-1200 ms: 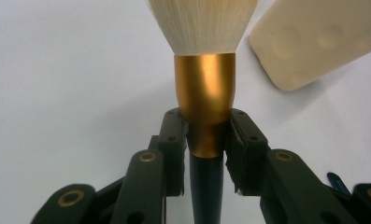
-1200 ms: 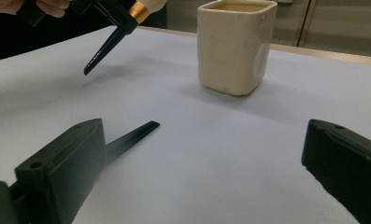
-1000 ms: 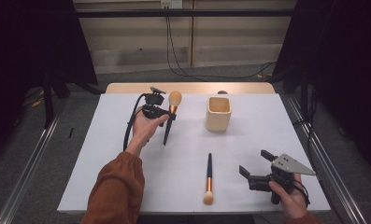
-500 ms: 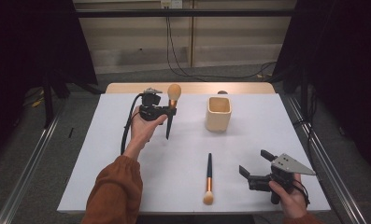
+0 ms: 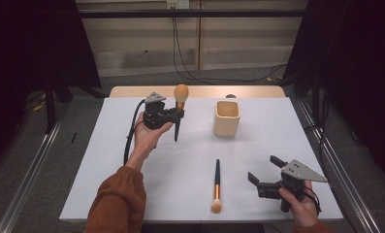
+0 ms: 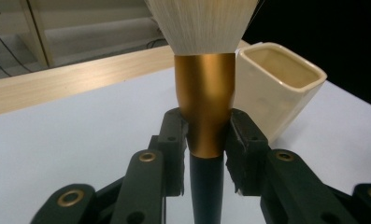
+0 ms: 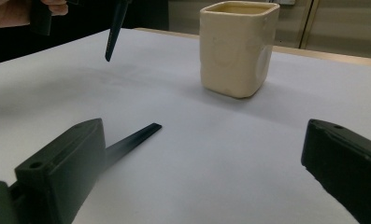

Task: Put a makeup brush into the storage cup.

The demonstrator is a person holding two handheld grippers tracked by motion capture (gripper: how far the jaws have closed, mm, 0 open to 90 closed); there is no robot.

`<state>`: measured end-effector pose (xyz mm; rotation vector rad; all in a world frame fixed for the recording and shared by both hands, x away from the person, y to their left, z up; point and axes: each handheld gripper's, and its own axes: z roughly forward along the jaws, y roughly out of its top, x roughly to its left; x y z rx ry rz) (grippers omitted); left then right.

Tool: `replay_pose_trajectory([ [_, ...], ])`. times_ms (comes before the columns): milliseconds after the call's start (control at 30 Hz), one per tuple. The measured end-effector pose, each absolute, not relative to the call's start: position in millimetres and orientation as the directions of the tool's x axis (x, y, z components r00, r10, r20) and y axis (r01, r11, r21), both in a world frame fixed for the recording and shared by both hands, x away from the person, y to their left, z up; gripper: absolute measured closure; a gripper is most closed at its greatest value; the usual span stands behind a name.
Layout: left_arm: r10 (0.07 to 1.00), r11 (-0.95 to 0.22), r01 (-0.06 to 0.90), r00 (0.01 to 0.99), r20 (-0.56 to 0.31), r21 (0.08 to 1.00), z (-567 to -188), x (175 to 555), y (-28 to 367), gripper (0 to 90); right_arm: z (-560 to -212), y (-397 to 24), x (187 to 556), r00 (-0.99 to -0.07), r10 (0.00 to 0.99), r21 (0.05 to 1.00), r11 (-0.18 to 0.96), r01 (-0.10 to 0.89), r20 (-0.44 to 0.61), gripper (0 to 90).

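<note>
My left gripper is clamped on a makeup brush; in the left gripper view my two pads press the sides of its gold ferrule just above the point where the black handle begins, and the pale bristles fan out over the top. I hold this brush upright and clear of the table, bristles up and the pointed end of the handle hanging down above the white surface. Just past the brush, to its right in that view, stands the cream cup, square-mouthed and upright, apart from the ferrule.

My right gripper rests low near the front right corner of the table, its jaws spread wide with nothing between them but the bare tabletop. Between my two hands lies a second brush, flat on the table, bristle end toward me and handle pointing toward the cup; the tip of that handle pokes out beside the jaw at the left of the right gripper view. The cup stands well beyond it, near the far edge.
</note>
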<state>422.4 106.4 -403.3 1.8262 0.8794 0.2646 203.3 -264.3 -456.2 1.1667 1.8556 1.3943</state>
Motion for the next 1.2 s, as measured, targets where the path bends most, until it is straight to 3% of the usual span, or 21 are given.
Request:
replay_pose_trajectory([
  [667,0.643,-0.121,0.377,0.734,-0.217,0.918,-397.1,395.6,116.6,69.5,-454.6,-262.7,204.6,-0.485,0.870,0.946,0.075,0.314,0.092,0.0],
  [1200,0.607,-0.123,0.337,0.769,-0.198,0.933,-387.9,368.4,116.0,69.5,-438.0,-245.5,212.0,-0.557,0.823,0.956,0.067,0.285,0.108,0.3],
])
